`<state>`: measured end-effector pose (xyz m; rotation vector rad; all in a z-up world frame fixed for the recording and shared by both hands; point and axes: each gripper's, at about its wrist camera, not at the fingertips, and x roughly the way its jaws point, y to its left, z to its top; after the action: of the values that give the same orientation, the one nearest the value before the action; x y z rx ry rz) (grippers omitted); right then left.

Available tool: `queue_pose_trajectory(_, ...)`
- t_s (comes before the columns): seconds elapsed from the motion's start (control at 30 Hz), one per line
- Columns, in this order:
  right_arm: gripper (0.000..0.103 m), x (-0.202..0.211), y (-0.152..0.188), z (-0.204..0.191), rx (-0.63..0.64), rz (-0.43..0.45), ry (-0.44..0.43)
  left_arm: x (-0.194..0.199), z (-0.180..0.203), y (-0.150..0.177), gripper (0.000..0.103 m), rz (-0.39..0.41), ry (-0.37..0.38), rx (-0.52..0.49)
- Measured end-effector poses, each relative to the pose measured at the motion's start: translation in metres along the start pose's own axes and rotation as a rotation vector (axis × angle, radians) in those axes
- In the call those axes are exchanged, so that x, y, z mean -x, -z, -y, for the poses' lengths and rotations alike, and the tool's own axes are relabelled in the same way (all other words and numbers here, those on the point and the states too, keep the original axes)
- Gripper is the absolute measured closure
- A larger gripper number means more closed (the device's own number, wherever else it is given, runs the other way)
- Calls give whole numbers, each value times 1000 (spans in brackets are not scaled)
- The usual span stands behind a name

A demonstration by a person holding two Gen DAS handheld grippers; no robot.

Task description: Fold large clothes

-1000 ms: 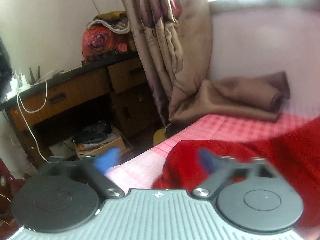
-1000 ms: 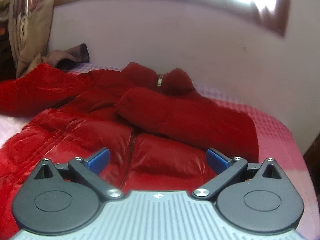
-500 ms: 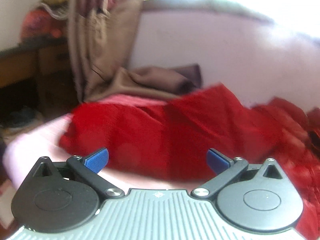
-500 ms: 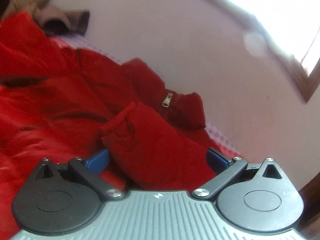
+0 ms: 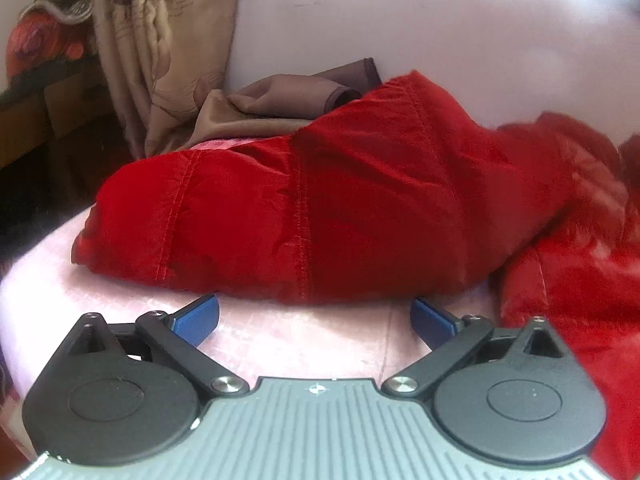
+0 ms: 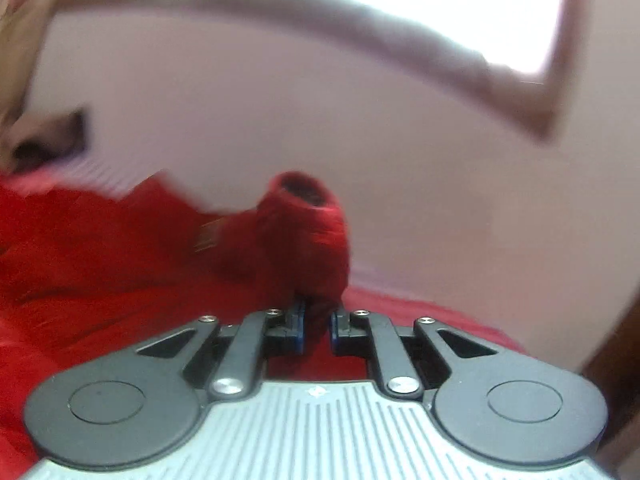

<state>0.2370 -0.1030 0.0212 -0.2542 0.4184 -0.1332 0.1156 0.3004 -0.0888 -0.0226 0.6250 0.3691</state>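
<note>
A red padded jacket lies on a pink bed (image 5: 280, 340). In the left wrist view its sleeve (image 5: 320, 208) lies across the bed just beyond my left gripper (image 5: 316, 316), which is open and empty above the sheet. In the right wrist view my right gripper (image 6: 316, 320) is shut on the jacket's other sleeve (image 6: 308, 232), with red cloth pinched between its blue pads. The cuff opening (image 6: 304, 192) stands up above the jaws. The jacket's body (image 6: 100, 260) spreads to the left, blurred.
A folded brown cloth (image 5: 288, 96) lies at the head of the bed by the wall (image 5: 440, 40). A beige curtain (image 5: 168, 48) hangs at the left. A wooden desk (image 5: 24, 120) stands beyond the bed's left edge. A window frame (image 6: 440, 52) runs above.
My right gripper has closed on the sleeve and the cuff has risen. My left gripper has swung right from the desk side and come down low before the other sleeve, still open.
</note>
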Motion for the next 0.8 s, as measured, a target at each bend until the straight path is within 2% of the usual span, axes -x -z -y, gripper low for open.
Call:
queue_pose_trajectory(0.07, 92, 14, 1, 53, -64, 16, 63, 1, 5, 1, 2, 8, -13, -25)
queue_pose_trajectory(0.23, 92, 22, 28, 181, -222, -50, 217, 1, 7, 1, 0, 7, -29, -30)
queue_pose_trajectory(0.37, 92, 17, 68, 246, -311, -124, 306, 0, 6, 0, 0, 2, -48, -24)
queue_pose_trajectory(0.47, 92, 8, 103, 280, -365, -181, 358, 1, 11, 0, 0, 7, -67, -50)
queue_pose_trajectory(0.6, 92, -5, 154, 306, -444, -264, 406, 2, 14, 1, 0, 13, -79, -67)
queue_pose_trajectory(0.73, 91, -11, 200, 325, -548, -333, 407, 2, 16, 2, 0, 15, -89, -80)
queue_pose_trajectory(0.8, 91, -12, 217, 327, -605, -363, 378, 3, 17, 2, 0, 17, -93, -85)
